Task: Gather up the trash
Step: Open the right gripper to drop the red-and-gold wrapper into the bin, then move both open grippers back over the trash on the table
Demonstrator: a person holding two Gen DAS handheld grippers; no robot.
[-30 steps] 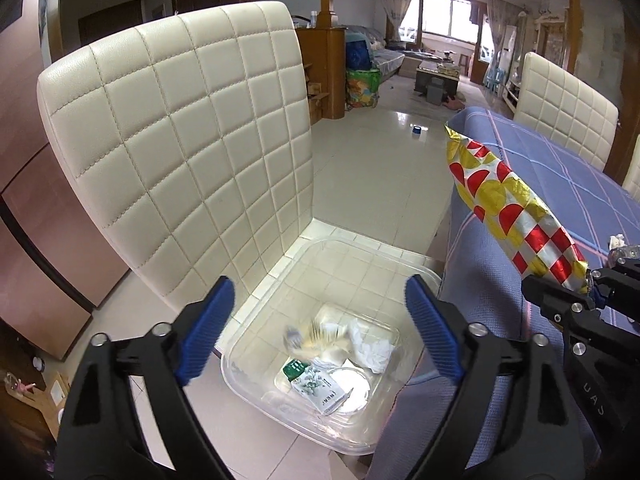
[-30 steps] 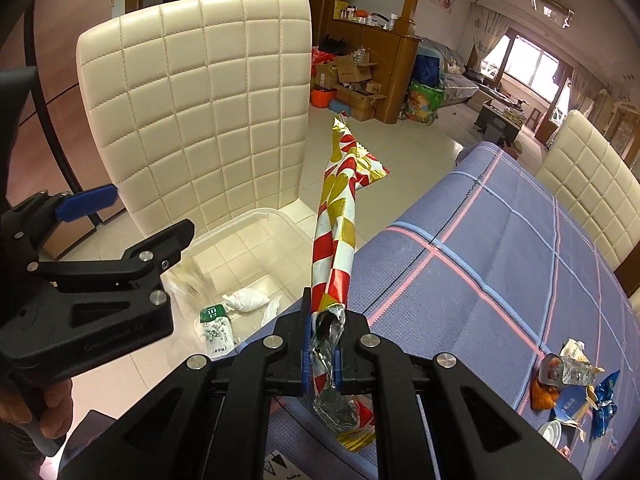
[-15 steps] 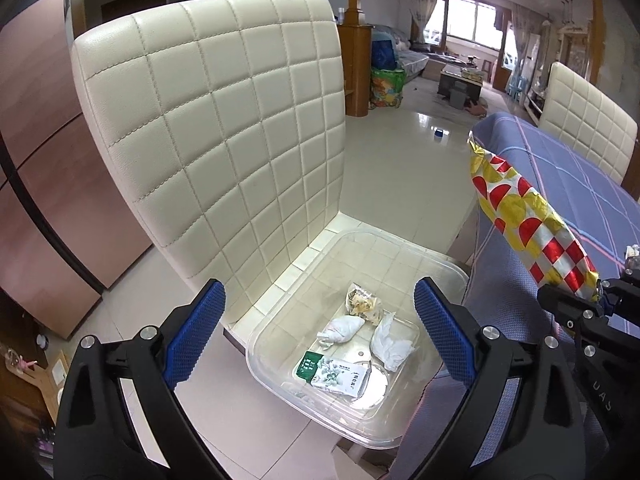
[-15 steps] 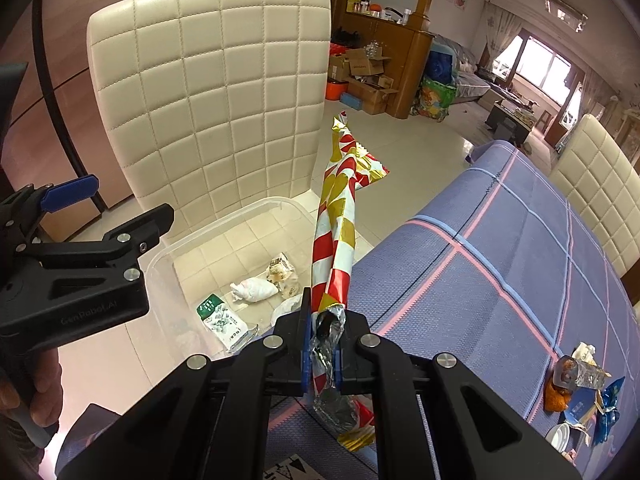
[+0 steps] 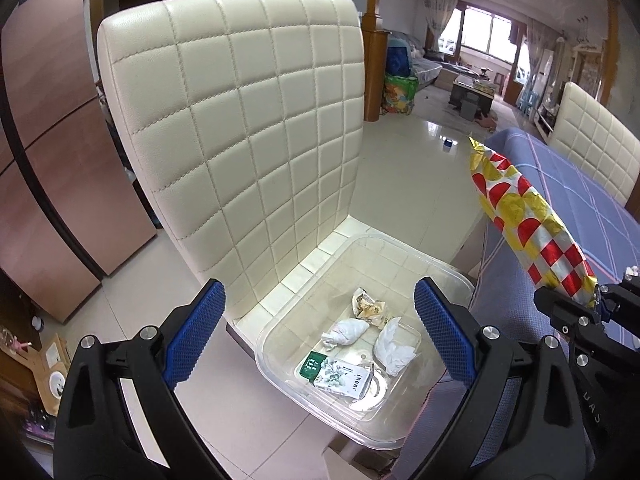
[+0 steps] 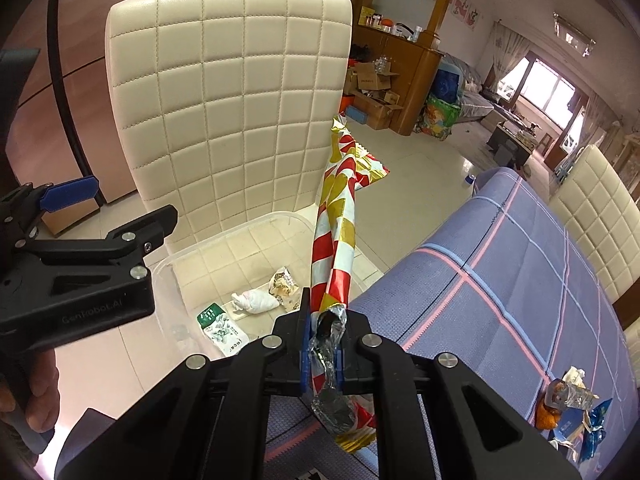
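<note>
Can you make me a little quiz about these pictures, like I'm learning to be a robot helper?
1. True or false: the left gripper is carrying a piece of trash.
2. What is between the pads of the right gripper?
A. a white tissue
B. a long red, gold and silver wrapper
C. a green packet
3. What does the clear tub stand on?

Key
1. False. It is open and empty.
2. B. The jaws are just starting to open, with the wrapper between them.
3. On the seat of the cream chair.
</note>
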